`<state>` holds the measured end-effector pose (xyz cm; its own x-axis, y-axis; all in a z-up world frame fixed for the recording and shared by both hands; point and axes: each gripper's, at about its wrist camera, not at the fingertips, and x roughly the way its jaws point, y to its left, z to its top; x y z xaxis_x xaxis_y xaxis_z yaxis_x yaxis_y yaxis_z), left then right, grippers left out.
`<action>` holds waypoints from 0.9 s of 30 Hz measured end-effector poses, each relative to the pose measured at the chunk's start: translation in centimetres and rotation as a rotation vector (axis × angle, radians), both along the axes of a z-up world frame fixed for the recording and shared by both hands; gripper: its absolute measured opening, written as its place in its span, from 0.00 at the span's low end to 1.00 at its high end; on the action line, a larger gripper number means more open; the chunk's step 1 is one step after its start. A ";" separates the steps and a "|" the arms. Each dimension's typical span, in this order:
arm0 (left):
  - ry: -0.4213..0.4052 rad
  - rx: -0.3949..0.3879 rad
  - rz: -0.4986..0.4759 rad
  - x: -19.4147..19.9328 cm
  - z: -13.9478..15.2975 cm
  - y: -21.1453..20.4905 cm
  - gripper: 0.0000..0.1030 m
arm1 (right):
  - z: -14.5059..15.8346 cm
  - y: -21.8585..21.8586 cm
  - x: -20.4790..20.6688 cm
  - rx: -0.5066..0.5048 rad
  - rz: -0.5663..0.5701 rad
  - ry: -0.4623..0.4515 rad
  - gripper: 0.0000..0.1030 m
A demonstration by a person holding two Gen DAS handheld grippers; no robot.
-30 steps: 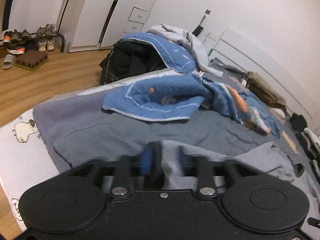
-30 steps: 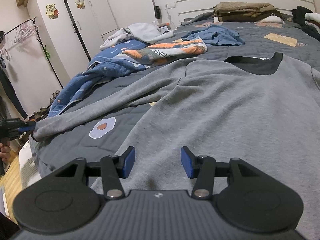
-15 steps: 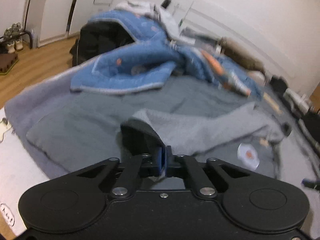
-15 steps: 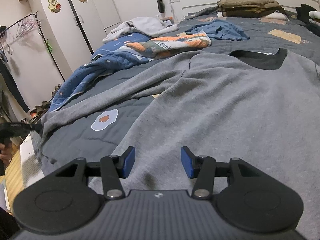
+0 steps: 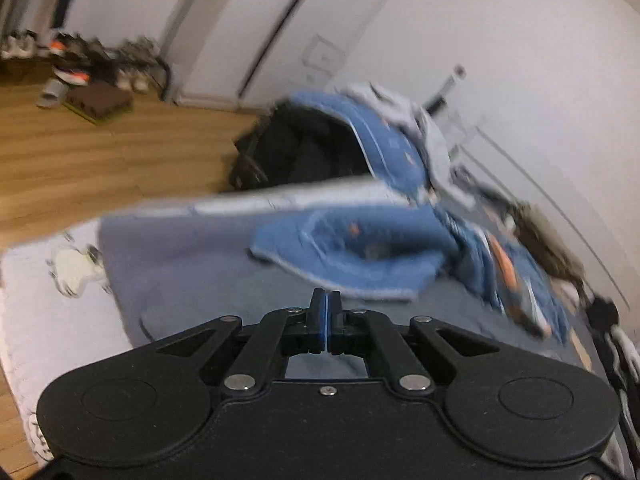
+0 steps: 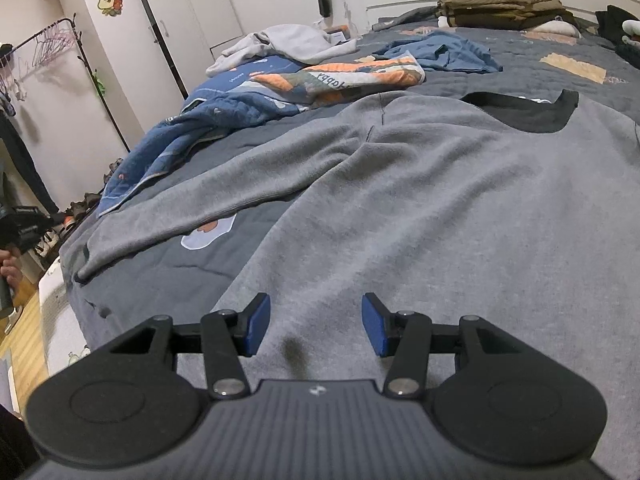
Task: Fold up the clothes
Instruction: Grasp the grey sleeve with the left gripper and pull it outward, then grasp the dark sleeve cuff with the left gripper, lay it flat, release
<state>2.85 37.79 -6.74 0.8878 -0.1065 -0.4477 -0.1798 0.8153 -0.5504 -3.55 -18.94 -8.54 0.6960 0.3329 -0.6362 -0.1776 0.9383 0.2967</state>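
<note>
1. Left gripper (image 5: 327, 322): blue pads pressed together, nothing visible between them. It sits lower centre of the left view, above the dark grey bedspread (image 5: 192, 256). That frame is motion-blurred.
2. Right gripper (image 6: 315, 326): fingers wide apart, nothing held. It hovers low over the grey sweatshirt (image 6: 440, 216) in the lower centre of the right view; cannot tell whether it touches the fabric.
3. The sweatshirt lies flat on the bedspread and fills the centre and right of the right view. Its black collar (image 6: 524, 114) sits upper right.
4. One sleeve (image 6: 224, 204) runs from centre frame down to the left. Its cuff end lies near the left edge of the bed.
5. An egg patch (image 6: 210, 232) on the bedspread shows just below that sleeve, partly covered by it.
6. A blue blanket (image 6: 192, 136) is bunched upper left of the right view, beyond the sleeve. The same blanket (image 5: 360, 256) sits centre frame in the left view, just ahead of the left gripper.
7. A patterned orange cloth (image 6: 352, 76) lies next to the blanket, top centre. A light grey garment (image 6: 288, 42) is behind it.
8. Folded brown clothes (image 6: 500, 6) are stacked at the headboard, upper right.
9. Far left edge of the right view: a hand (image 6: 10, 268) holding a black handle, off the bed.
10. A shoe rack (image 5: 80, 60) stands on the wood floor (image 5: 100, 152), upper left of the left view.
</note>
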 end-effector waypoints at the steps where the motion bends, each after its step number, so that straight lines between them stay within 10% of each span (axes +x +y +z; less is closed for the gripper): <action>1: 0.018 0.007 -0.016 0.1 -0.2 -0.3 0.01 | 0.0 0.0 0.0 0.000 0.000 0.001 0.48; 7: 0.129 0.047 -0.109 0.5 -1.5 -2.0 0.07 | -0.1 0.0 0.1 0.001 -0.002 0.005 0.48; 12: 0.201 0.086 -0.190 0.5 -2.3 -3.2 0.51 | 0.0 0.1 0.2 0.012 0.010 0.001 0.48; 27: 0.344 0.028 -0.301 -0.1 -5.1 -4.8 0.51 | 1.0 1.0 -0.3 0.173 0.085 -0.021 0.48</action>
<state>2.80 32.97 -11.88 0.6184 -0.3204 -0.7176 -0.1012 0.8730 -0.4770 -3.85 -17.91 -7.50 0.6730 0.4947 -0.5499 -0.2623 0.8548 0.4479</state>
